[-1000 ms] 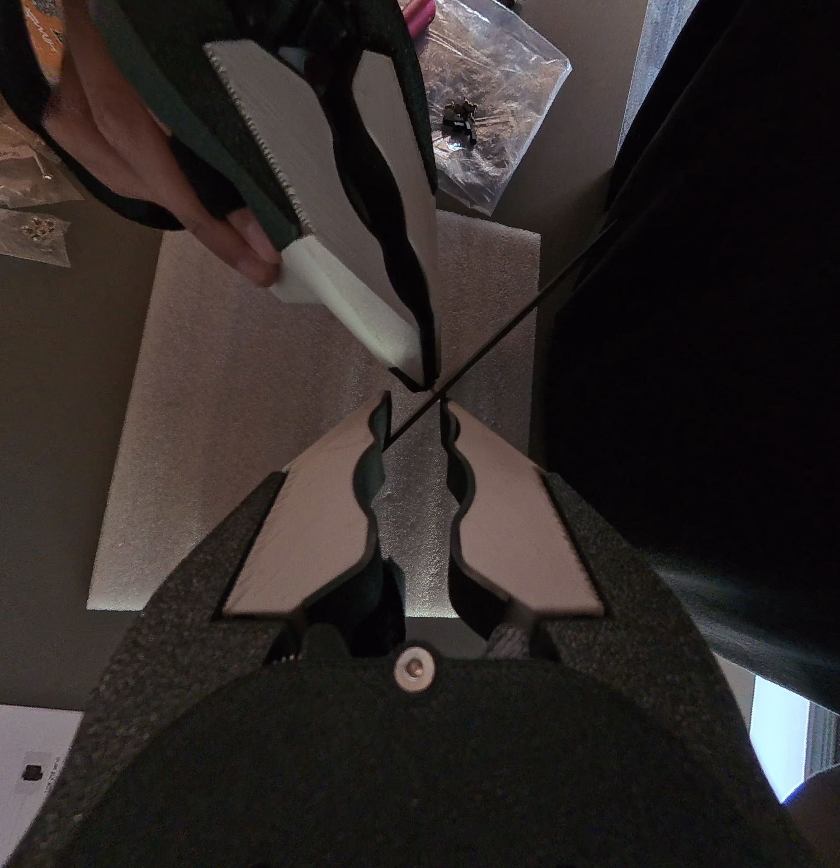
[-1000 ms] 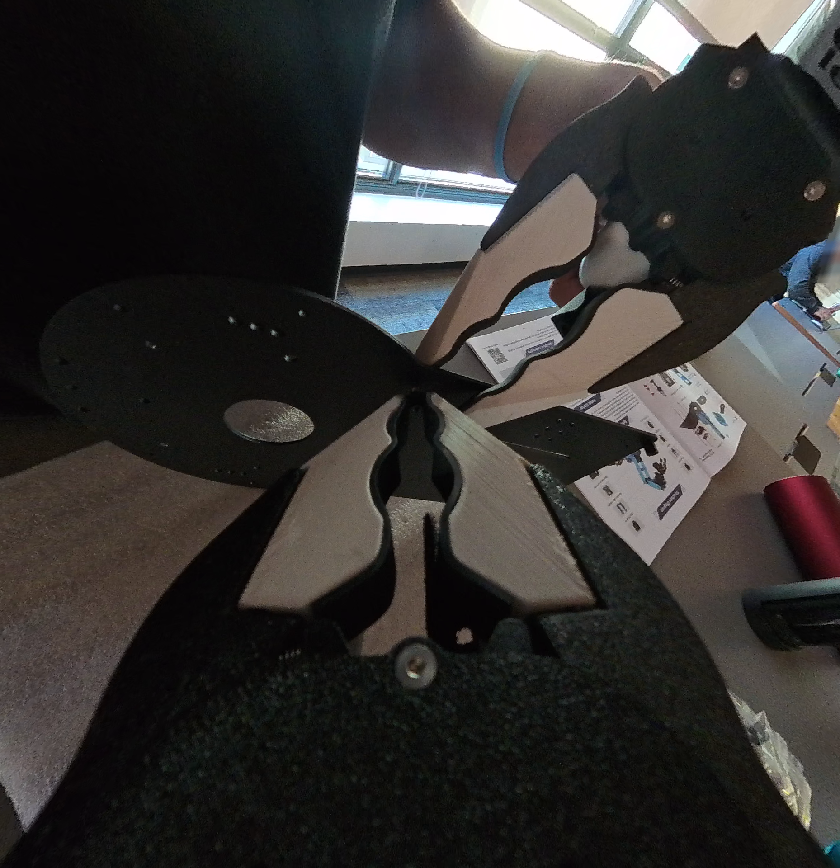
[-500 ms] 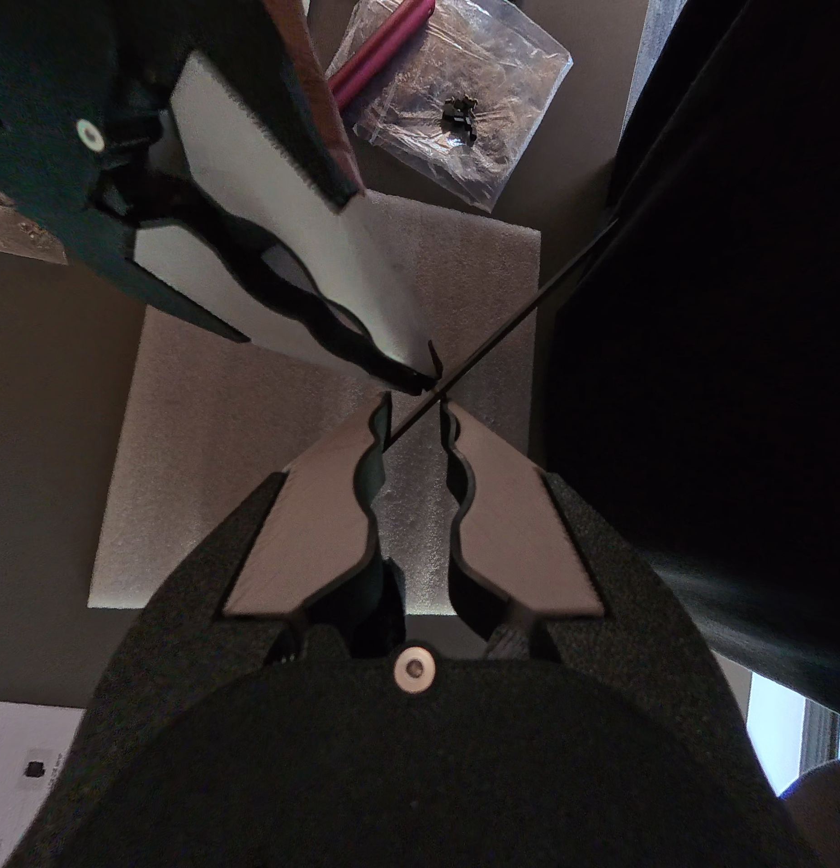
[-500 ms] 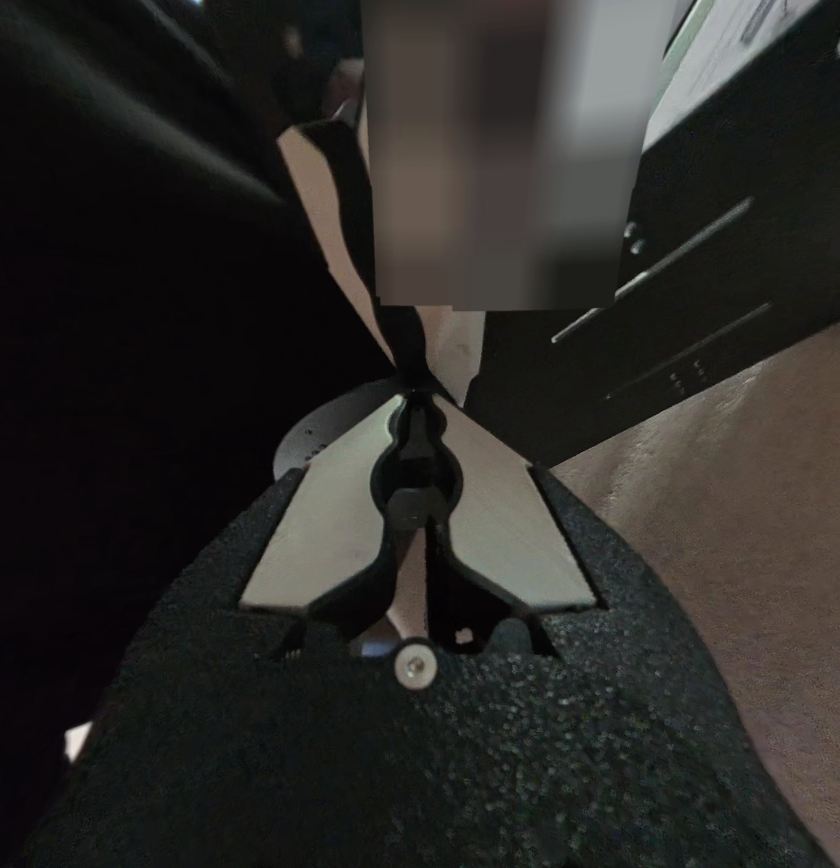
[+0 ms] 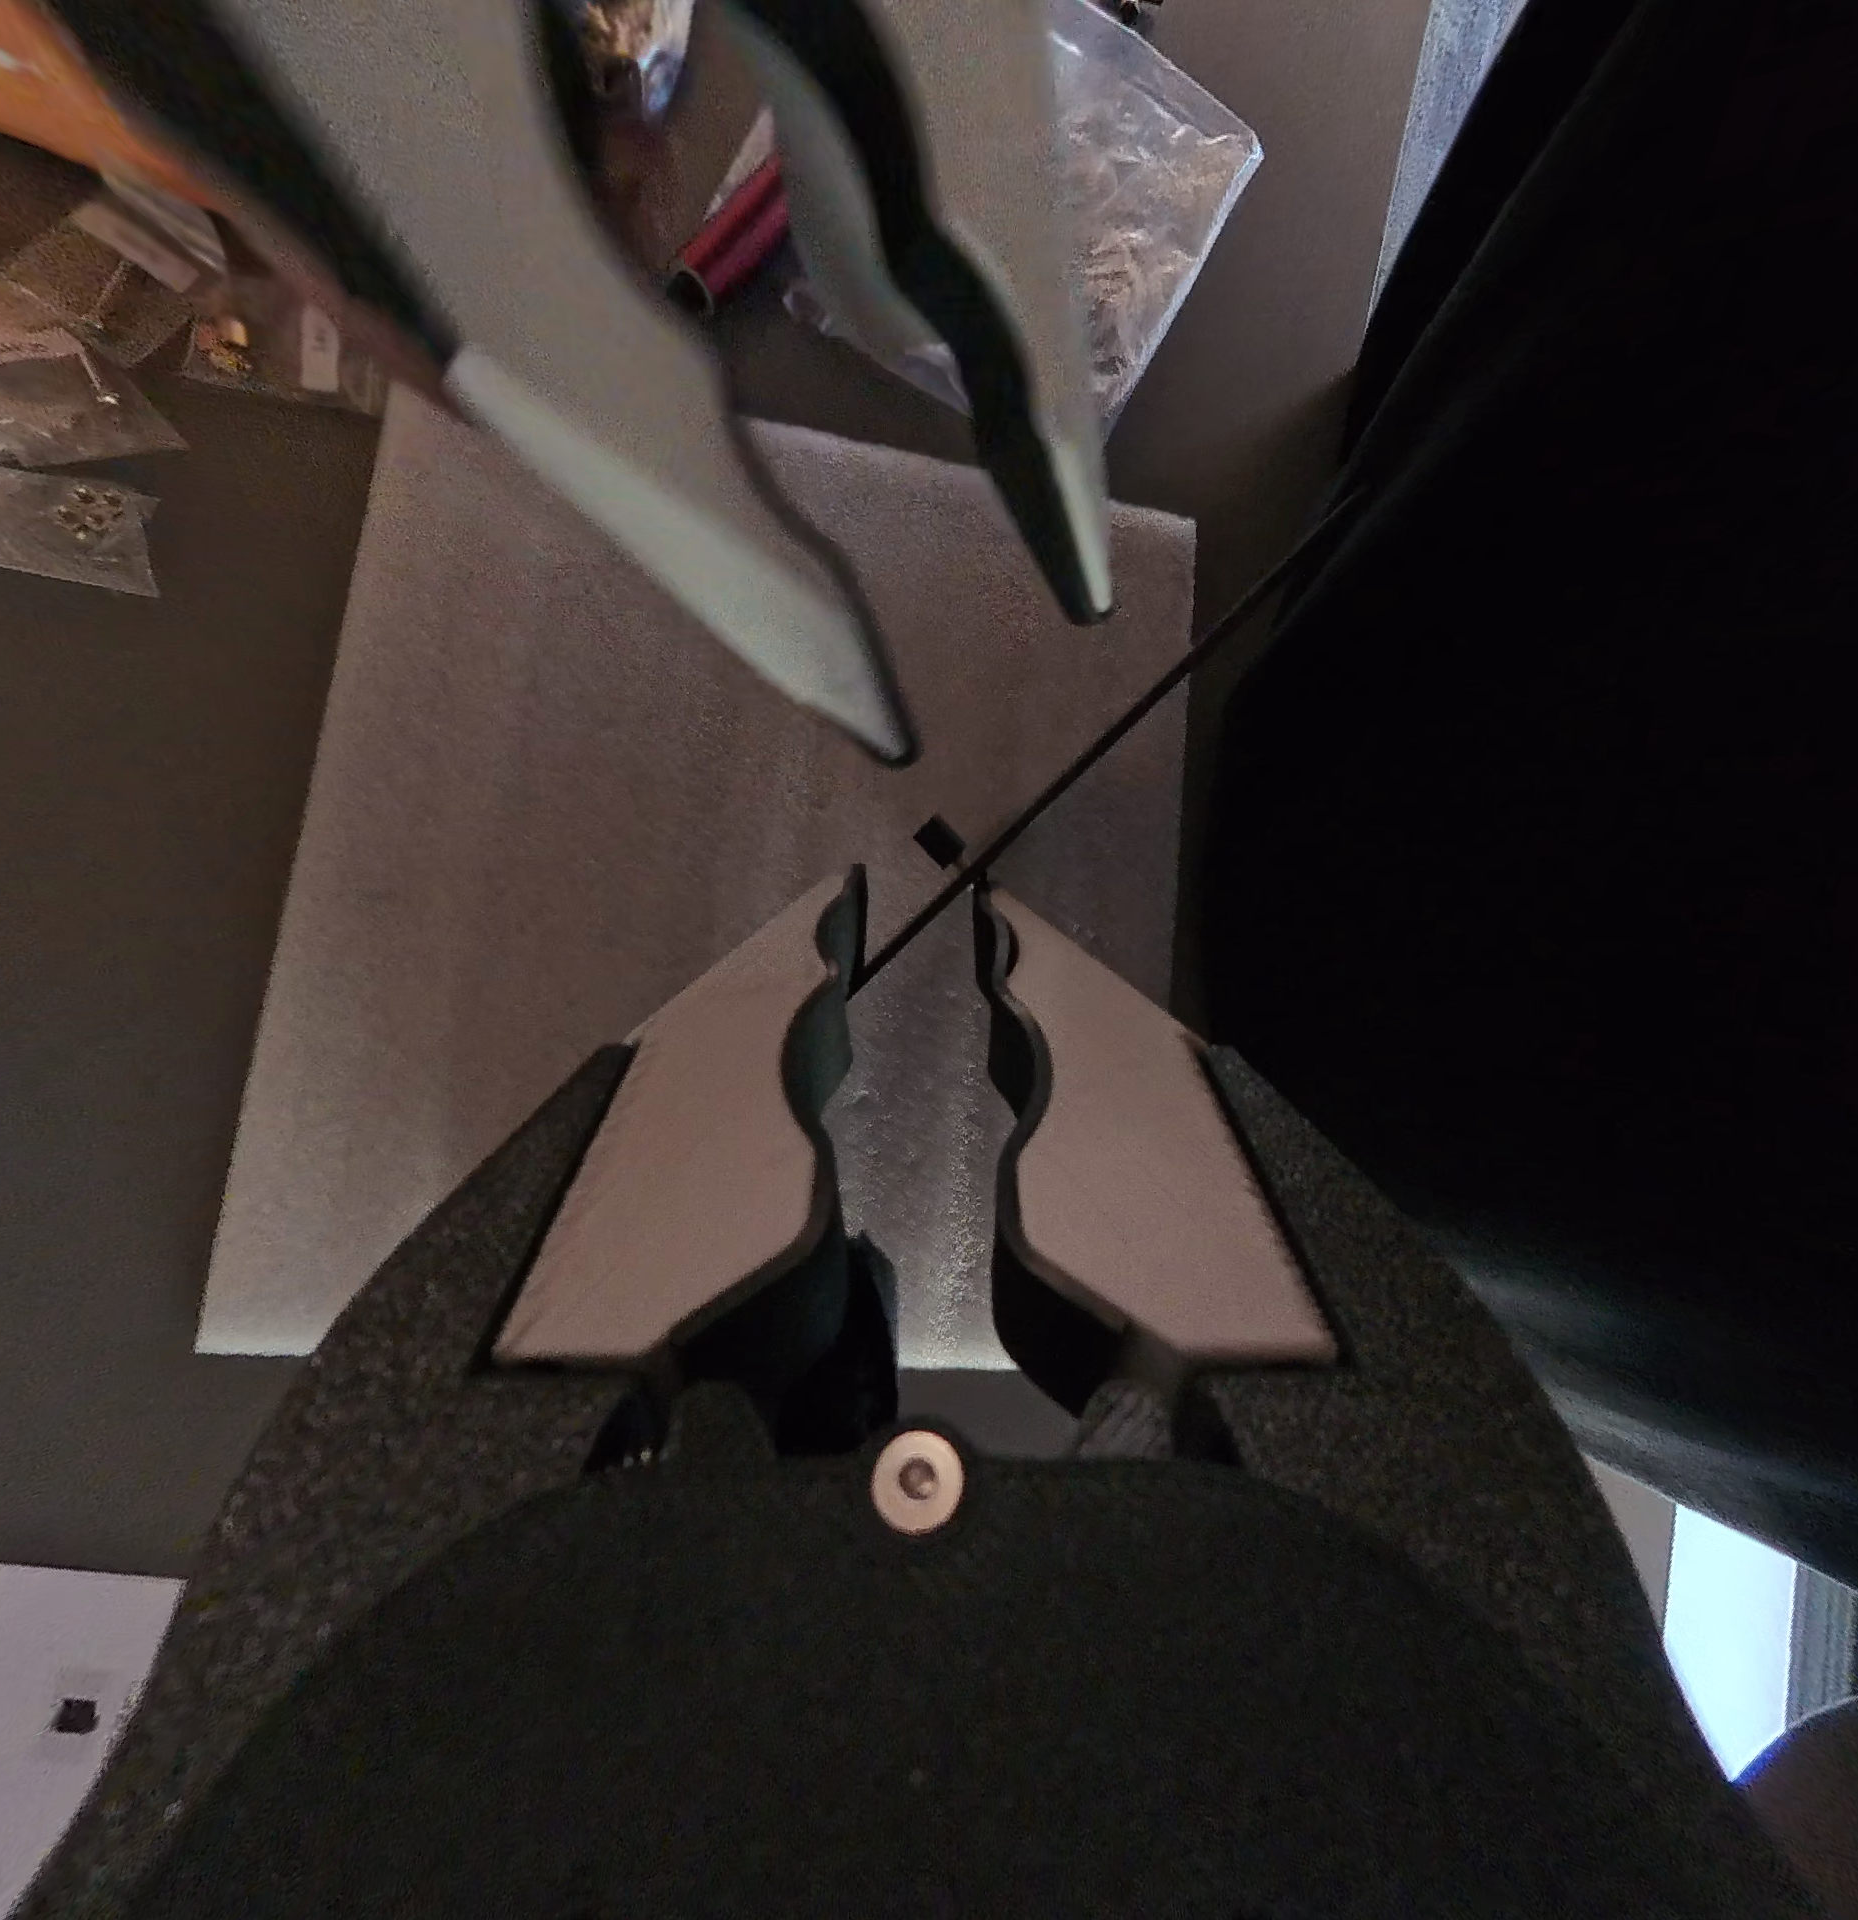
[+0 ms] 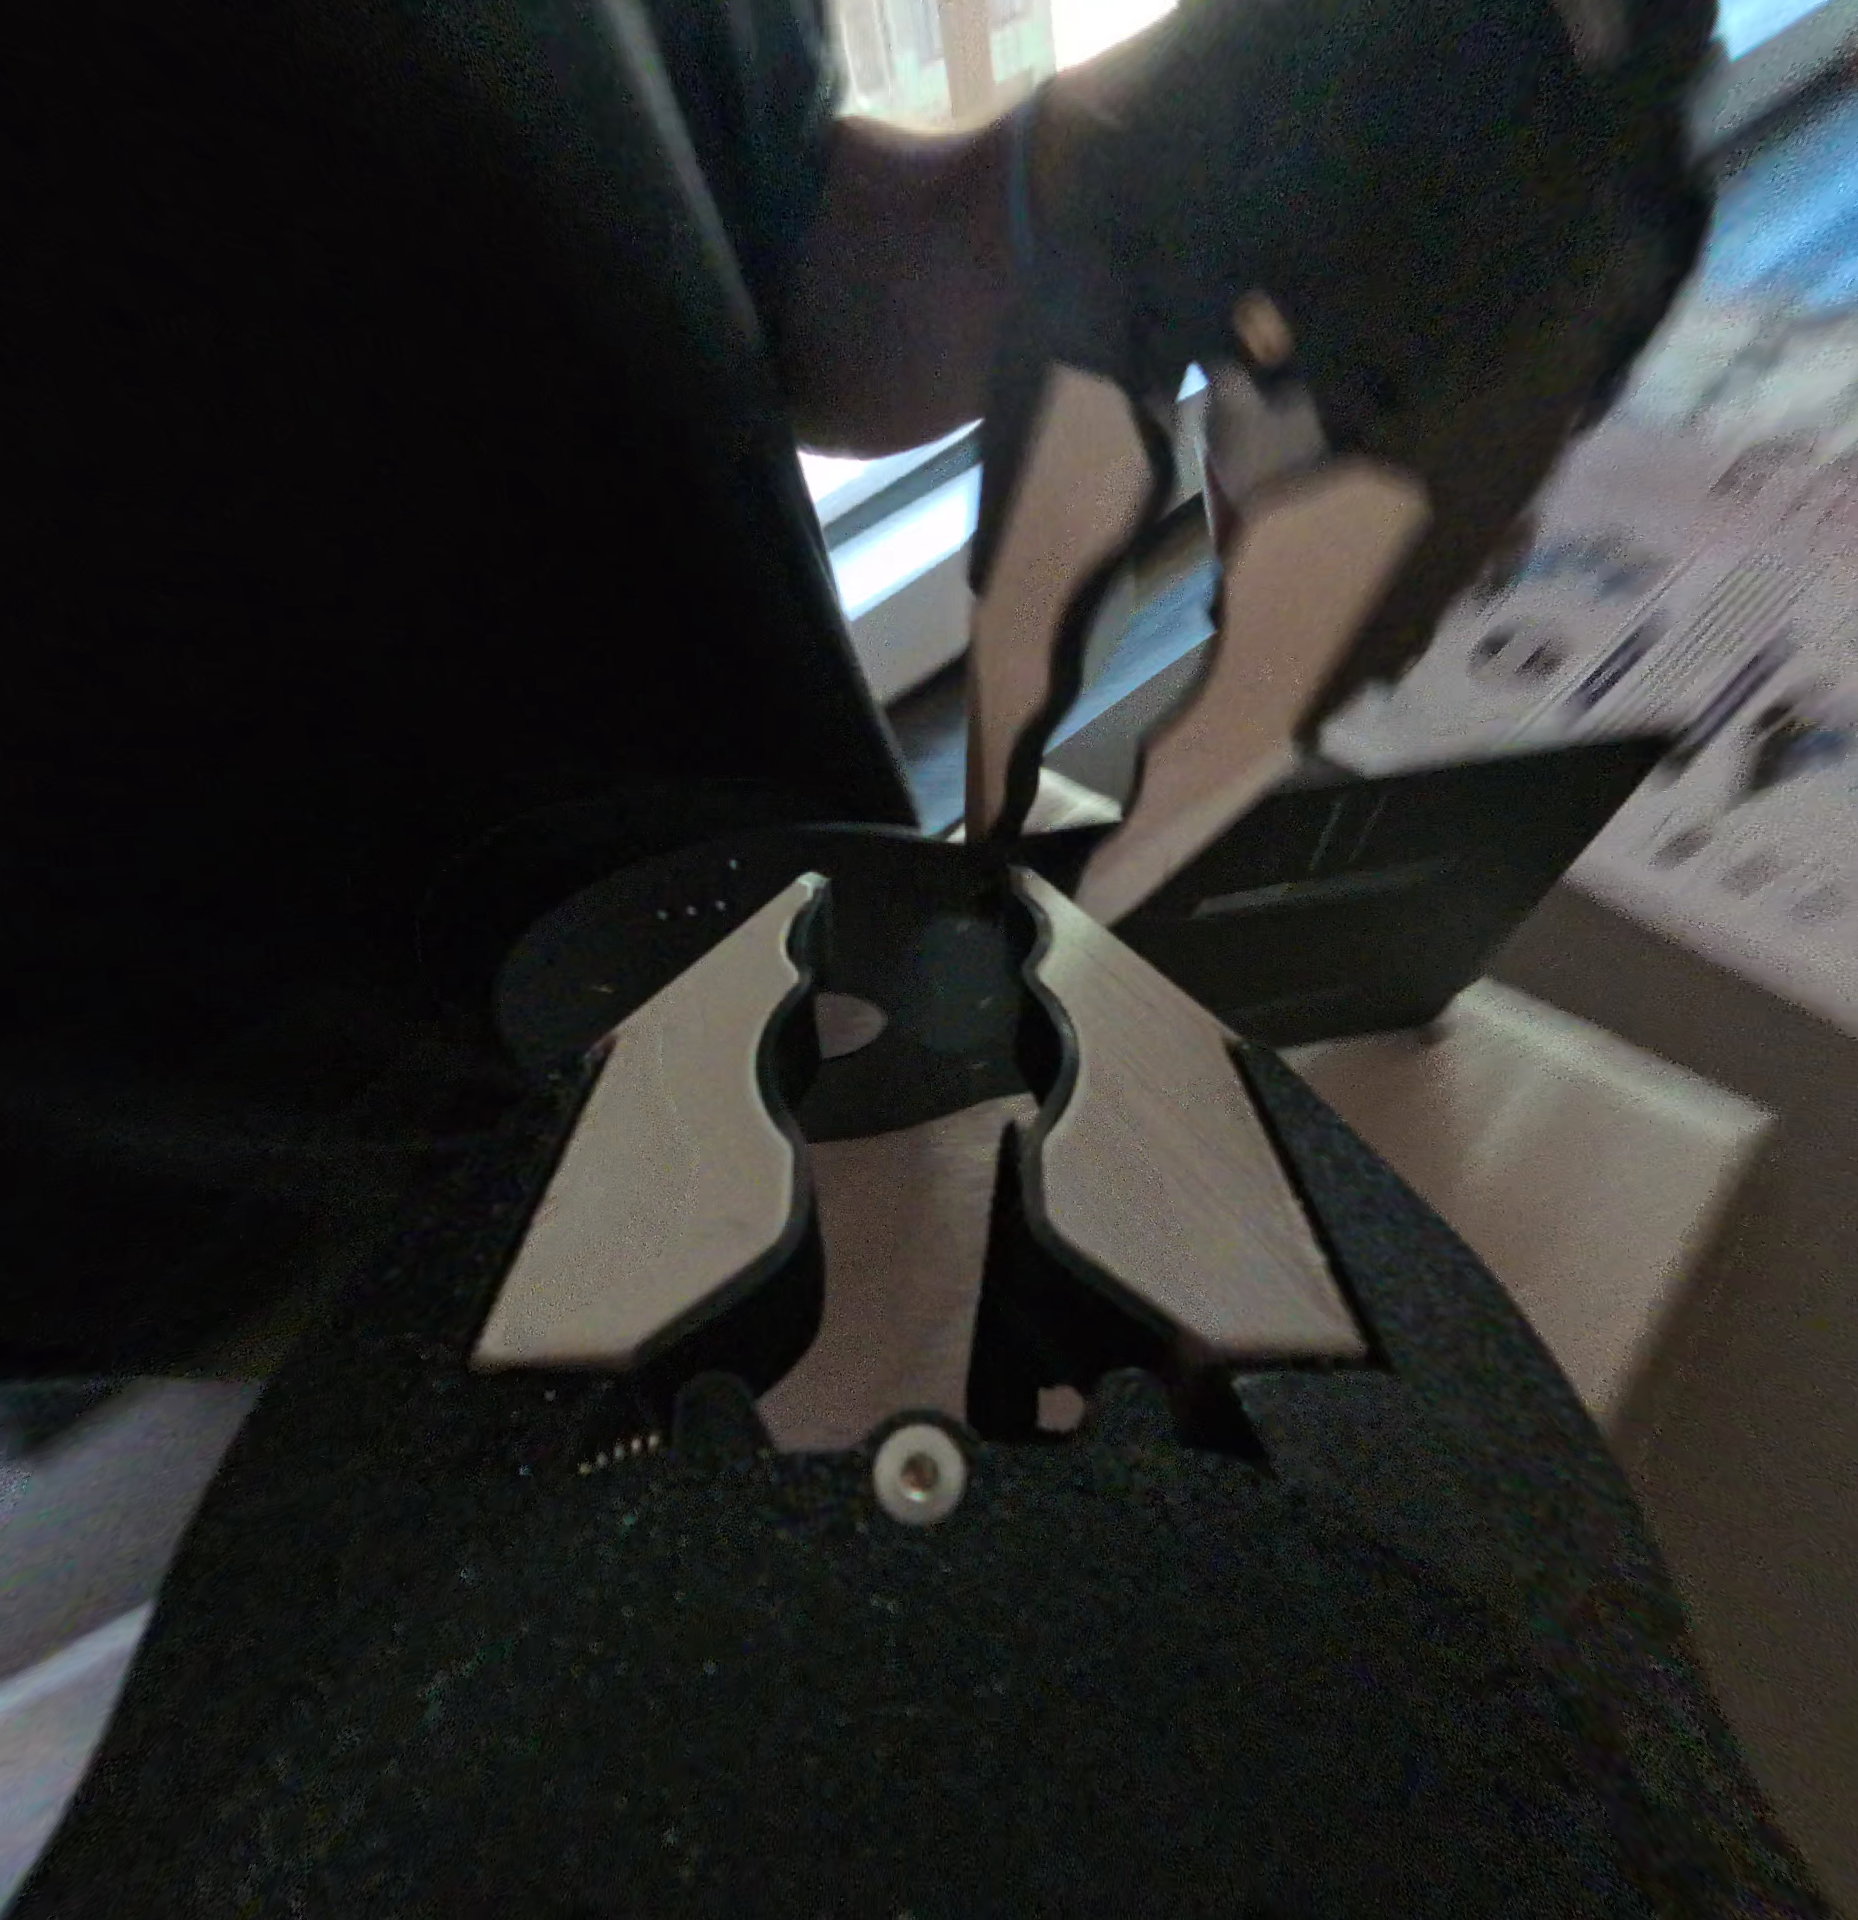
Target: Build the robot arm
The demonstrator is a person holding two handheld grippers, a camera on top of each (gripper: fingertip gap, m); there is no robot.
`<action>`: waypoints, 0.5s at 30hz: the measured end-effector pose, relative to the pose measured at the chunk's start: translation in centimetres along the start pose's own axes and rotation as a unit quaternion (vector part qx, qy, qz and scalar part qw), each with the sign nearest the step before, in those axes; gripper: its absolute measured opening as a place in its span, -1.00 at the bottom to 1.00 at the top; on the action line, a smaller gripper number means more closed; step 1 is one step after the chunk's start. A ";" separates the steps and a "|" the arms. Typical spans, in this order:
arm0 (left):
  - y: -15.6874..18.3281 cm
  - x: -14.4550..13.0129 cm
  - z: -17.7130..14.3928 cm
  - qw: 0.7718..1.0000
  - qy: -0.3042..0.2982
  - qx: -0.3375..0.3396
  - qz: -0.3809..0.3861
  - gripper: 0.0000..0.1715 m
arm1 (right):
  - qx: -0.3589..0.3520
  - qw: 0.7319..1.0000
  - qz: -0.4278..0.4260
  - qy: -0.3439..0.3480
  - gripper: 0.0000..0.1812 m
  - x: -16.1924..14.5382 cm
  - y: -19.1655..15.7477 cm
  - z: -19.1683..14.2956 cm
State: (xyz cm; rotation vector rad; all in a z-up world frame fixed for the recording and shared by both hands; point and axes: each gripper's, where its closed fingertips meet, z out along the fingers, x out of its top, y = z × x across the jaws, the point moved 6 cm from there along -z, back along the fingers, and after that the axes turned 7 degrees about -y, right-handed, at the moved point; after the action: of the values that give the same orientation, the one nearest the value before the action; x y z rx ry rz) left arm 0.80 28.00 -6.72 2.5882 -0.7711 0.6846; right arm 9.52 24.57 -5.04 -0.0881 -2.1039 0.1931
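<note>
The left gripper [image 5: 920,904] has its jaws parted around a thin black rod [image 5: 1070,758], which slants up-right across their tips, a small black piece [image 5: 937,837] on it. Above, over the white foam sheet [image 5: 551,831] on the surface, the right gripper [image 5: 1003,675] hangs released, empty, nearest that piece.
</note>
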 end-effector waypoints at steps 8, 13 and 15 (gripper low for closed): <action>-0.5 0.5 0.2 1.000 -0.006 -0.005 0.004 -0.77 | -0.107 0.958 -0.144 -0.222 -0.56 -0.3 -1.2 0.9; -0.4 0.4 0.2 1.000 -0.009 -0.005 0.003 -0.77 | -0.082 0.950 -0.166 -0.253 -0.53 -0.2 -1.1 2.2; -0.4 0.4 0.1 1.000 -0.009 -0.005 0.003 -0.77 | -0.076 0.946 -0.170 -0.266 -0.53 -0.3 -1.0 2.7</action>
State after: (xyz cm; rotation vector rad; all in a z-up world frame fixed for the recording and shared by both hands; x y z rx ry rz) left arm 1.37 28.08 -6.70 2.5866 -0.7868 0.6592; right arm 7.42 23.23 -6.47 0.2640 -2.6268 -0.1758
